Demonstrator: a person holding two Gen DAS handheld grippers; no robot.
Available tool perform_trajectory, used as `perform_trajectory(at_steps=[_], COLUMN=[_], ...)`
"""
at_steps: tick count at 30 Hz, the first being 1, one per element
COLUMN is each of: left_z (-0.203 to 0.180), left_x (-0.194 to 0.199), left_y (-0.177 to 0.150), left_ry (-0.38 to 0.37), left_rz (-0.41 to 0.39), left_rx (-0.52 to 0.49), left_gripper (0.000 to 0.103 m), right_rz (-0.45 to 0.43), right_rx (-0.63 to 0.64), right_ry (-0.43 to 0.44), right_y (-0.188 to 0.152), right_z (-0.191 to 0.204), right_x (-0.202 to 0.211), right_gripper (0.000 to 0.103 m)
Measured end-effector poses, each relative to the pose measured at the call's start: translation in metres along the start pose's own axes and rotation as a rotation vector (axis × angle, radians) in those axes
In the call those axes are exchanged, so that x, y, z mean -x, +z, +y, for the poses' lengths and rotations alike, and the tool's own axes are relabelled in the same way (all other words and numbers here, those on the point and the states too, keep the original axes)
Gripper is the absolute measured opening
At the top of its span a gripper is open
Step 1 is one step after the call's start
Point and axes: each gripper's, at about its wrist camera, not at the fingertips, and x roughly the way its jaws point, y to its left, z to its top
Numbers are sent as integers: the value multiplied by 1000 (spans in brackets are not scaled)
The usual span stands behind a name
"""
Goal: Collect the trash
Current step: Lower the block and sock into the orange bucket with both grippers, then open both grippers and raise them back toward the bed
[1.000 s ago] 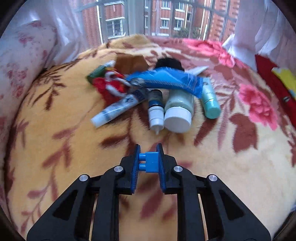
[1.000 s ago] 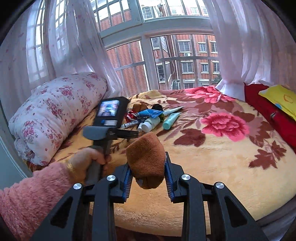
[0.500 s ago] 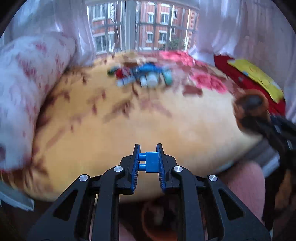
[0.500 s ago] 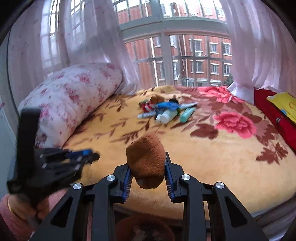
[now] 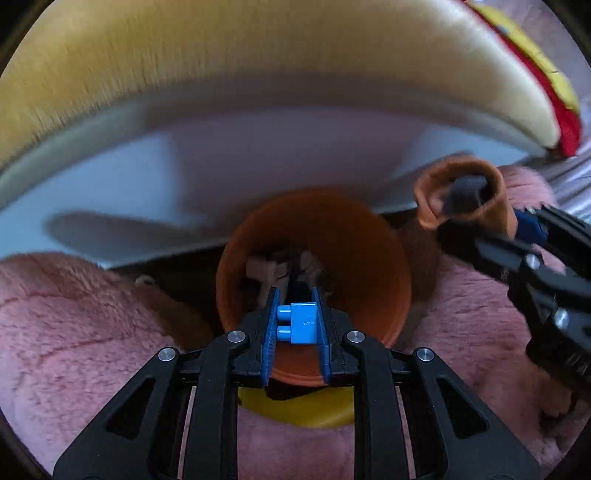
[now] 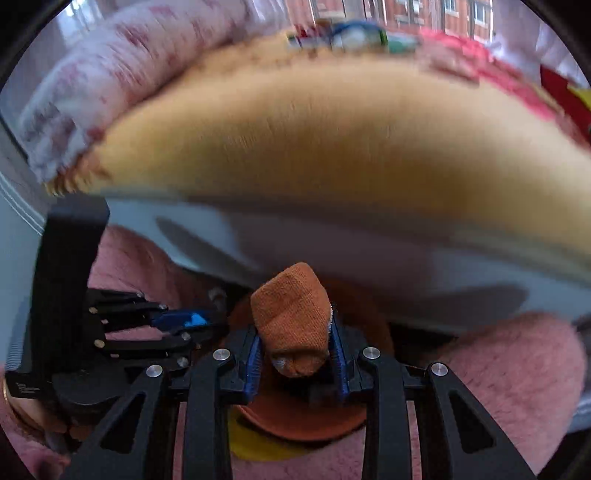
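My left gripper (image 5: 295,325) is shut on a small blue toy brick (image 5: 299,327) and hangs over the mouth of an orange bin (image 5: 354,236) that stands between the person's knees. Some scraps lie at the bin's bottom. My right gripper (image 6: 295,350) is shut on a rolled brown sock (image 6: 291,325) and holds it above the same bin (image 6: 295,421). In the left wrist view the sock (image 5: 463,192) and right gripper (image 5: 517,236) show at the bin's right rim. The left gripper (image 6: 184,321) shows at the left in the right wrist view.
The bed edge with its yellow flowered blanket (image 6: 332,140) rises just beyond the bin. The remaining pile of tubes and bottles (image 6: 351,35) lies far back on the blanket, blurred. Pink fleece-clad legs (image 5: 74,325) flank the bin. A floral pillow (image 6: 110,74) lies left.
Both grippers have swung back from the bed and tilted down over the orange bin. Each keeps hold of its item: the blue brick and the brown sock.
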Motion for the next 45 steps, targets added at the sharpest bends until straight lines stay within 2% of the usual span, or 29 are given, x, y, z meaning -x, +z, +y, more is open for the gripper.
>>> perform_trajectory(at_steps=[5,8,11,13,14,15,16,25,29,33,37,41,43,44,45], left_z=[6,8,15,21,24,26,28,32,34,32,31,22,16,12,11], left_x=[-36,-50,-64,-72,-76,-79,-80,-81,-75,-58,-26,31,58,78,88], left_y=[9,2,0,0,0,0,1,-2,-3,-3,-4,-7,-7,-6,-5], left_ry=[-2,1,11,6,8,2,-7,-20,-16,-10,16,73,103,132,143], left_rz=[91,130,172,205,217,224,221,222,194,127,-5,-232,-339,-416,-456], left_rx=[25,30,60,90,106,117,123,134,143,143,149,118,91,74,66], left_gripper=[18,18,19,38,58,72,73,78,78,78,78,78,78,78,78], right_rz=[76,109,136,145,146,145,144,128,106,37,-52,-249,-350,-381,-429], right_rx=[-43,-70,-124,-164,-178,-193,-198,-209,-195,-187,-174,-146,-114,-103,-88], right_ry=[-8,-9,-5,-2,-2,-6,-5,-17,-33,-52,-52,-67,-79,-79,-80], right_y=[-7,-11,-13,-14,-14,-15,-13,-13,-15,-15,-13,-7,2,6,16], right_z=[-7,-11,-20,-28,-31,-33,-33,-35,-32,-30,-25,-20,-17,-16,-16], right_x=[-26,-36,-45,-48,-49,-49,-49,-44,-39,-24,-4,43,69,77,90], right_gripper=[31,31,38,60,63,68,75,75,78,82,82,82,86,88,91])
